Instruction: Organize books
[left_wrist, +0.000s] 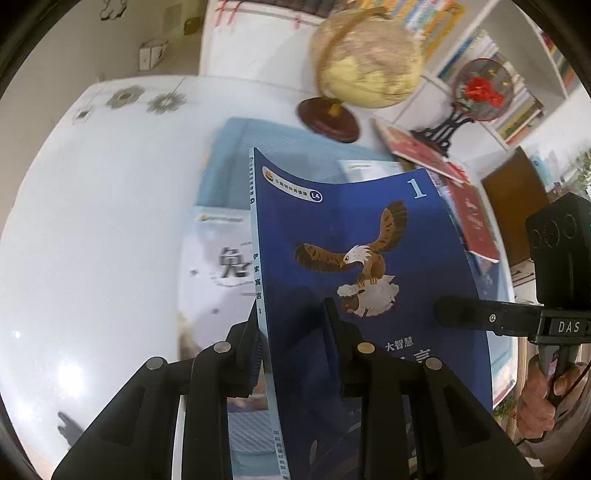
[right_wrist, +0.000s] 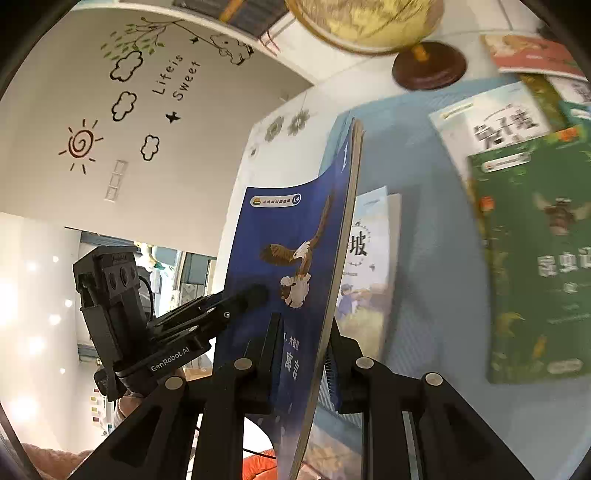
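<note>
Above the pale blue mat (right_wrist: 424, 177) on the white table (left_wrist: 92, 229), one dark blue book (left_wrist: 354, 236) is held upright off the surface by both grippers. Its cover shows one eagle, a large "1" and an "L4" badge. The left gripper (left_wrist: 291, 321) has its jaws nearly closed on the spine edge; the right gripper (right_wrist: 303, 328) is clamped narrowly on the opposite page edge. "DAS" is printed on the right gripper, "GenRobot.AI" on the left.

Flat on the mat I count one green book (right_wrist: 532, 258), two white-covered books (right_wrist: 491, 122) with Chinese titles, and two red ones (left_wrist: 421, 151) towards the shelves. One globe (left_wrist: 365, 59) on a wooden base stands beyond, and one round ornament (left_wrist: 480, 90) with red flowers on a black stand beside it. Wall decals read "Life is Sweet" (right_wrist: 177, 79), with one sun and several clouds.
</note>
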